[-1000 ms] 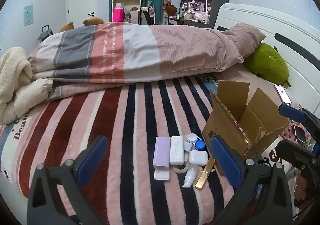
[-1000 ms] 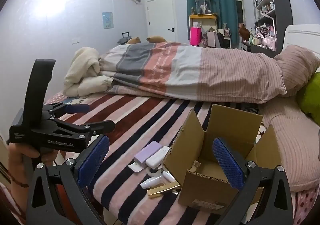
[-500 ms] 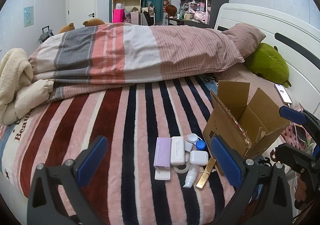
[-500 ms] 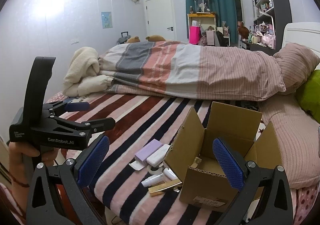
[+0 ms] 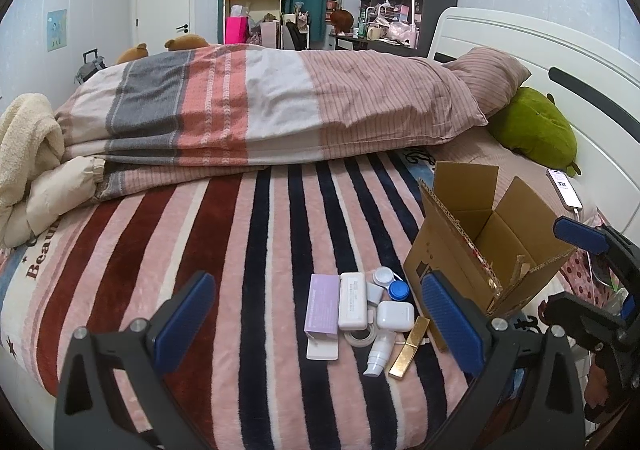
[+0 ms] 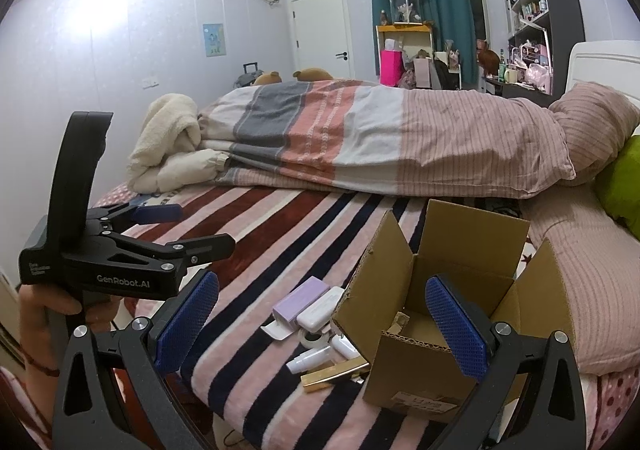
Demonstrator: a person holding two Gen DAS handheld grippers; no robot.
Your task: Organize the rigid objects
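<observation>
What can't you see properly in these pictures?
- Bottom of the cardboard box: the right wrist view shows only part of it, behind the right gripper and the box's own walls.
- Print on the white case: too small to read, left wrist view.
- Small white items by the box in the right wrist view: partly hidden behind its flap.

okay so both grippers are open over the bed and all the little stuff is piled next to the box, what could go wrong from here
The small items are packed tight: closing on the white case may also nudge the tape roll or gold tube.

The cardboard box sits near the edge of the soft striped blanket; a bump could tip it.

Its upright flaps could snag the right gripper.
</observation>
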